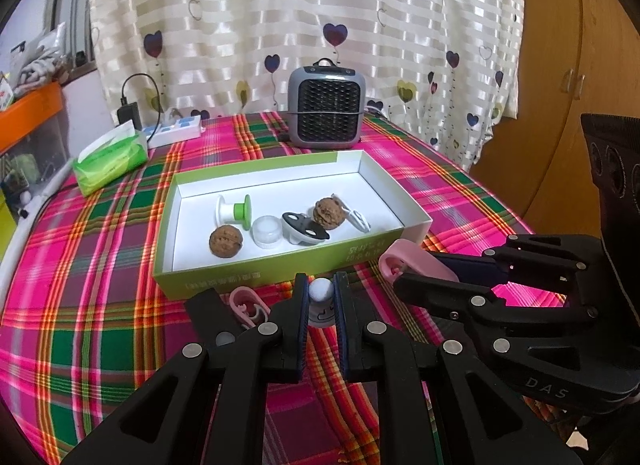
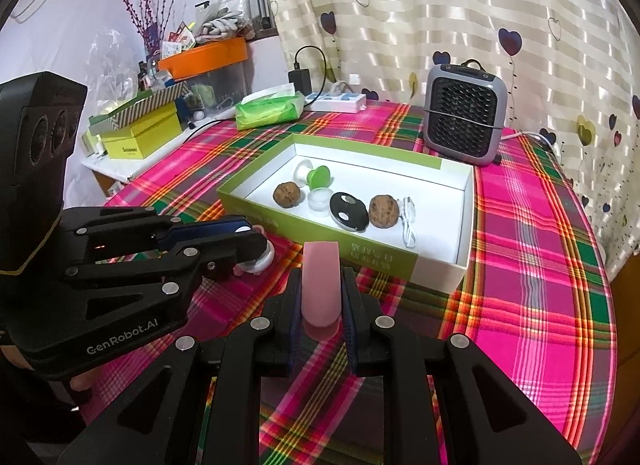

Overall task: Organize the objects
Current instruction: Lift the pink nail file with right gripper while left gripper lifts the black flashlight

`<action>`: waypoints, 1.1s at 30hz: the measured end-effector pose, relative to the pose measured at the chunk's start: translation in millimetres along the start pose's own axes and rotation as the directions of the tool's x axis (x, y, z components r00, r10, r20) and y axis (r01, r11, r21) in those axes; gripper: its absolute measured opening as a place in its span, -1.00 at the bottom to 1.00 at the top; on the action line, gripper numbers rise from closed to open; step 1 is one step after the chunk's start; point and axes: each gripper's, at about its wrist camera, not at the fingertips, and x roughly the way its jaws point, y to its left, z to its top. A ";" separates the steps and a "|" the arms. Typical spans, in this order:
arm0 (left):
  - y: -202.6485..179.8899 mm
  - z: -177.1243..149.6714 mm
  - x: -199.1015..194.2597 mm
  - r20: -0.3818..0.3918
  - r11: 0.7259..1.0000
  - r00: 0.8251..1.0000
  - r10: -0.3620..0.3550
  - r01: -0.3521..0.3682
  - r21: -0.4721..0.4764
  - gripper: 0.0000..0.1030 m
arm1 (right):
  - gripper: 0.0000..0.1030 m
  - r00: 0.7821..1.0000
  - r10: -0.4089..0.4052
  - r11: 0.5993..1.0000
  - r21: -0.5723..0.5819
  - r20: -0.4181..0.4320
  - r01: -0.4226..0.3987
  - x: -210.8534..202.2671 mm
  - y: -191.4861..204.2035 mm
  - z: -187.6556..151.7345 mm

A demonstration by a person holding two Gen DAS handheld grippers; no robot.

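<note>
My left gripper (image 1: 322, 279) is shut on a small white knobbed piece (image 1: 321, 292) just above the plaid cloth, in front of the green-and-white box (image 1: 280, 270). My right gripper (image 2: 320, 270) is shut on a flat pink piece (image 2: 320, 285) near the box's front wall (image 2: 264, 207). Each wrist view shows the other hand: the right gripper (image 1: 416, 271) with its pink piece (image 1: 404, 259), and the left gripper (image 2: 256, 239) with its white piece (image 2: 262, 259). Inside the box lie two walnuts (image 1: 226, 240) (image 1: 326, 212), a white-and-green spool (image 1: 234, 209), a small clear jar (image 1: 265, 231), a black oval item (image 1: 306, 227) and a white cable (image 1: 354, 217).
A pink clip (image 1: 246, 303) lies on the cloth left of my left fingers. Behind the box stand a grey heater (image 1: 326, 107), a green tissue pack (image 1: 110, 159) and a power strip (image 1: 176, 131). Yellow boxes (image 2: 140, 137) crowd a side shelf on the left.
</note>
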 end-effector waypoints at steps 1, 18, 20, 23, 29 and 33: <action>0.1 0.3 0.2 0.000 1.000 1.000 0.000 0.000 0.000 -0.79 | -0.63 1.000 0.001 1.000 0.000 0.000 -0.001 0.0 -0.6 0.3; 7.0 8.6 2.0 0.015 1.000 1.000 -0.011 0.011 -0.023 -0.79 | -0.63 1.000 0.000 1.000 0.002 0.006 0.000 4.1 -3.7 6.8; 10.3 10.9 1.8 0.021 0.999 1.000 -0.012 0.012 -0.030 -0.79 | -0.63 1.000 0.000 1.000 0.002 0.006 0.000 4.9 -5.2 8.3; 14.6 13.8 2.6 0.026 0.999 1.000 -0.010 0.011 -0.035 -0.79 | -0.63 1.000 -0.002 1.000 0.003 0.009 0.002 5.7 -7.7 10.5; 21.6 15.8 6.5 0.024 0.999 1.000 -0.001 0.002 -0.046 -0.79 | -0.63 1.000 -0.008 1.000 0.007 0.014 0.008 7.6 -14.4 14.1; 23.2 17.7 9.7 0.021 0.999 1.000 0.002 -0.001 -0.044 -0.79 | -0.63 1.000 -0.010 1.000 0.009 0.015 0.009 9.0 -17.7 15.4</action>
